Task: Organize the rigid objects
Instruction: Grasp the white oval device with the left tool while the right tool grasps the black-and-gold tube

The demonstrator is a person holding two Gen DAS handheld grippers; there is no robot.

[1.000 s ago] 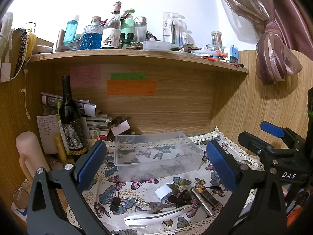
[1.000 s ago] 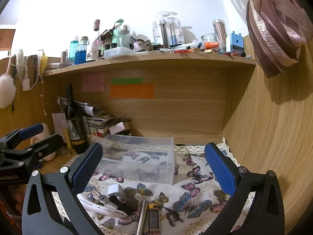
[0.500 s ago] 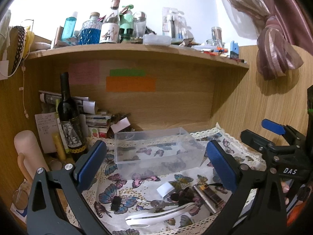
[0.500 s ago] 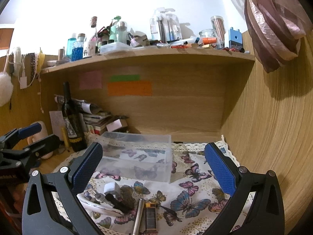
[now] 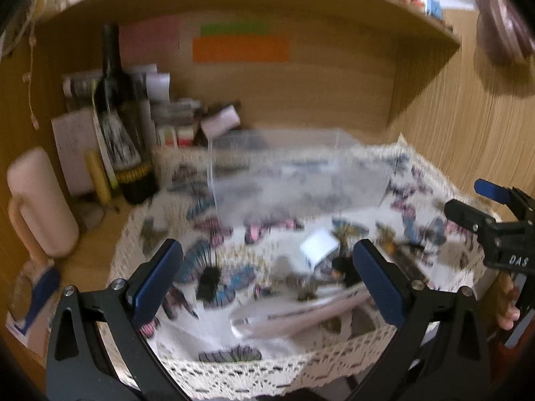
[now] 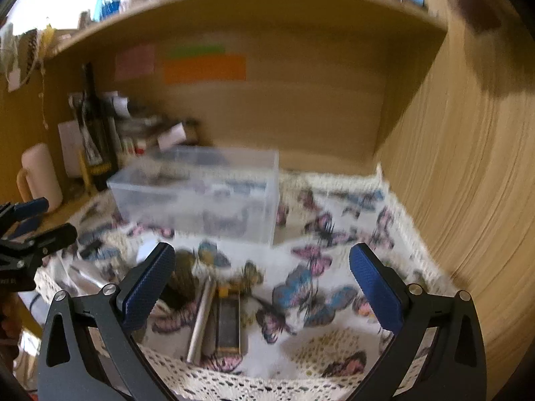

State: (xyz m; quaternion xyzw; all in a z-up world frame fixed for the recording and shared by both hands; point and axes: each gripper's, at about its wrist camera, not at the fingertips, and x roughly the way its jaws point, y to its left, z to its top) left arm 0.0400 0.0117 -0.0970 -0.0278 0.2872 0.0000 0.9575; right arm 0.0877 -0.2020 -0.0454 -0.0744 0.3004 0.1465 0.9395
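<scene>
Both tools [image 5: 267,280] [image 6: 262,282] gape wide; metal rod [image 6: 201,320] lies lengthwise, pointing toward the clear bin [image 6: 200,193].

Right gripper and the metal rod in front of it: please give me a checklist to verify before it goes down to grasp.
1. Right gripper open: ok, jaws wide apart, nothing between them.
2. Metal rod reachable: ok, it lies on the butterfly cloth below the jaws.
3. Rod free of neighbours: not ok, a dark flat case lies right beside it.
4. Clear box ready: ok, open on top; whether it holds anything, cannot tell.
5. Left gripper out of the way: ok, open, off to the left.
6. Image sharpness: not ok, both views are blurred.
</scene>
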